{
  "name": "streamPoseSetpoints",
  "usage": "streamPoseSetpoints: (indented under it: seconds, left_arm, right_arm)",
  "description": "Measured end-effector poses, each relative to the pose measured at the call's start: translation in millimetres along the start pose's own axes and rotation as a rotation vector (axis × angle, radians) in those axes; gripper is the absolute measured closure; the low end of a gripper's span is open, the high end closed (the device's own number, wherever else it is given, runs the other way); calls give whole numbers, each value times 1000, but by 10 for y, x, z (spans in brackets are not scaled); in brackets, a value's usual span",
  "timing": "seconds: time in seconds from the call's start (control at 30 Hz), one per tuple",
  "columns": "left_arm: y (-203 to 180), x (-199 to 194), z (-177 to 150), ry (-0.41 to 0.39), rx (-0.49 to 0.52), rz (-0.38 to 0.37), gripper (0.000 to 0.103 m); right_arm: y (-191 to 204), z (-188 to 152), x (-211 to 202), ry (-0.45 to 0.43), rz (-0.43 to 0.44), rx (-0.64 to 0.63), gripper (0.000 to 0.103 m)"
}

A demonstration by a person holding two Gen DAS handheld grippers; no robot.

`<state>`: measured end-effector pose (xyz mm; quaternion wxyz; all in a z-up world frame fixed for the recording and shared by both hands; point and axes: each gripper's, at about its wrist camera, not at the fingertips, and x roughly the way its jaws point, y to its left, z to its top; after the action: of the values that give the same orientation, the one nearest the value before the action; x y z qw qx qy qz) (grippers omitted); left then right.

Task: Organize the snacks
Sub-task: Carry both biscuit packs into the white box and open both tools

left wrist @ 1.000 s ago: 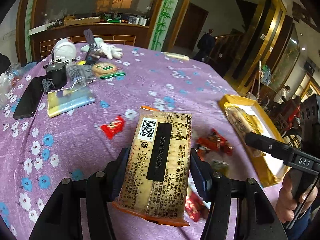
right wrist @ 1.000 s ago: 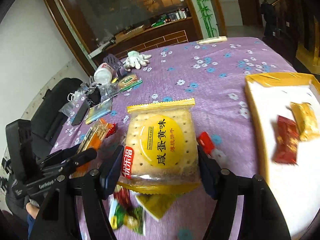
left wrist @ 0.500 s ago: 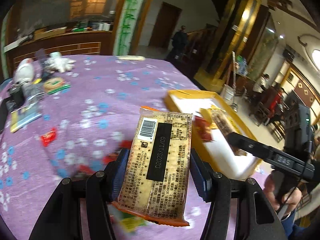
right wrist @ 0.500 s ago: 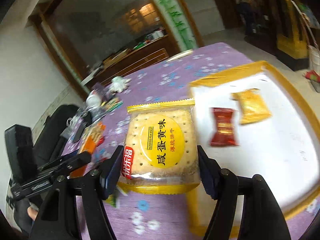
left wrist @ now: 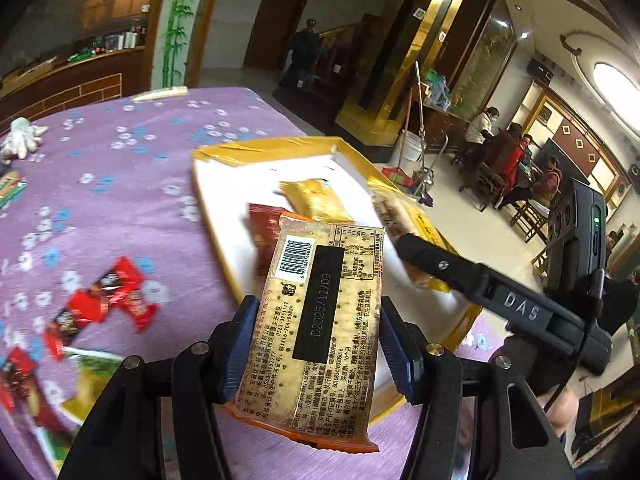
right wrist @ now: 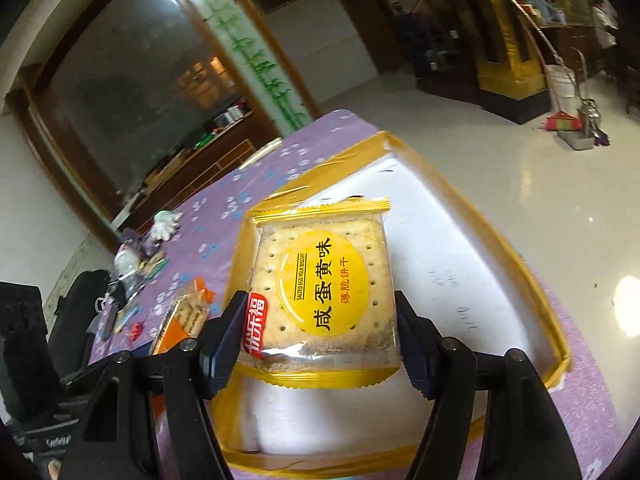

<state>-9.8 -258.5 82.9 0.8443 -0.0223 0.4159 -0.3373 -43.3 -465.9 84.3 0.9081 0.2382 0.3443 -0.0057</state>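
Left gripper (left wrist: 316,344): clamped on an orange-edged cracker pack (left wrist: 320,320), back face up, long axis along the fingers.
Left pack print: barcode, date stamp "D2025/11/09".
Tray (left wrist: 216,216): gold rim, white floor, directly ahead of and below both packs; right gripper appears farther over it.
Right gripper (right wrist: 316,336): clamped on a yellow biscuit pack (right wrist: 320,284).
Right pack print: "SALTED EGG YOLK BISCUIT", "咸蛋黄味".
Loose red sweets (left wrist: 104,300): on the purple cloth, left of the tray.

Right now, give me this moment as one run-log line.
left gripper: shut on biscuit pack, barcode side up | right gripper: shut on salted egg yolk biscuit pack | both over gold-rimmed tray | tray holds two wrapped snacks
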Motion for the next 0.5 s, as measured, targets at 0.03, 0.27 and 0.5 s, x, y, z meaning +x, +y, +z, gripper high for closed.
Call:
streamPoseSetpoints:
  seconds: [0.03,0.27,0.5]
  left_arm:
    - [-38,42,1,0,1,1,41]
    - [-237,252,-112,-17,85,54,41]
    - [-434,278,-224,-54,216,90,41]
  right_arm:
    - [-32,-5,19,1,-6,3,35]
    - [-127,-44,153,-1,-59,-17,35]
    - [-57,-83,273,18,-127,-71,35]
